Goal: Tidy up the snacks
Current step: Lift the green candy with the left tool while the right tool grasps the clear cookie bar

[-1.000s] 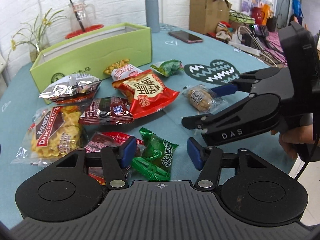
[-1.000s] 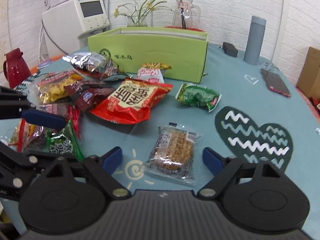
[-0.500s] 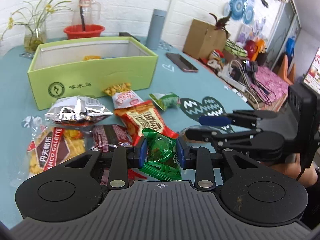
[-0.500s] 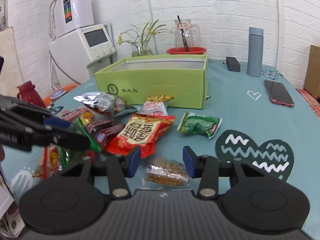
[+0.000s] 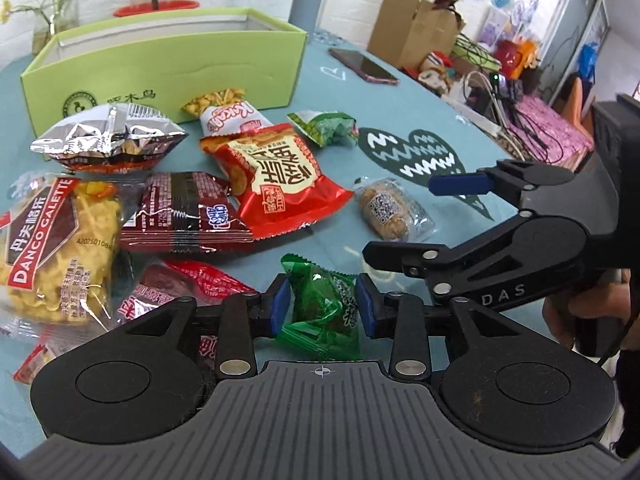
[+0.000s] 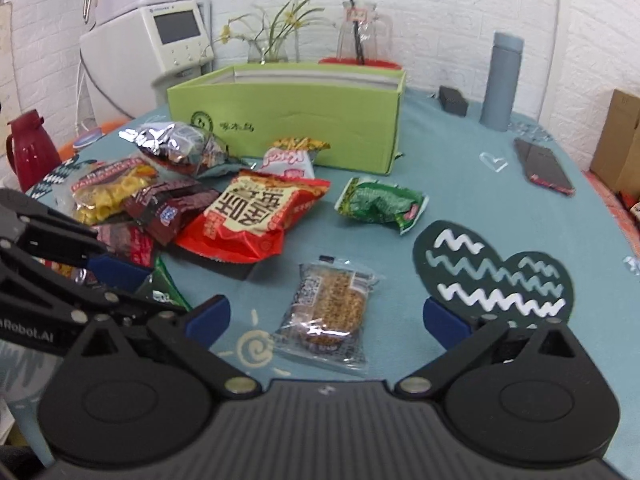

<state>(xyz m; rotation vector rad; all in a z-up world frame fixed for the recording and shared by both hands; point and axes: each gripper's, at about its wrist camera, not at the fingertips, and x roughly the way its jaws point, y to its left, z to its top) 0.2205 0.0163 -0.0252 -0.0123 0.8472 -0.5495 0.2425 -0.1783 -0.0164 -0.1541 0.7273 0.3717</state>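
My left gripper is shut on a small green snack packet and holds it just above the table. My right gripper is open, its fingers either side of a clear-wrapped brown biscuit that lies on the teal cloth; the biscuit also shows in the left wrist view. A green open box stands at the back, also seen in the right wrist view. In front of it lie a red bag, a silver bag, a dark red packet, a yellow galette bag and a green pea packet.
A phone, a grey bottle, a glass jug and a flower vase stand behind the box. A red kettle is at the left edge. A cardboard box and cables lie off to the right.
My right gripper has opened wide and come down around the biscuit. My left gripper has closed on the green packet over the last second and has dropped lower toward the table.
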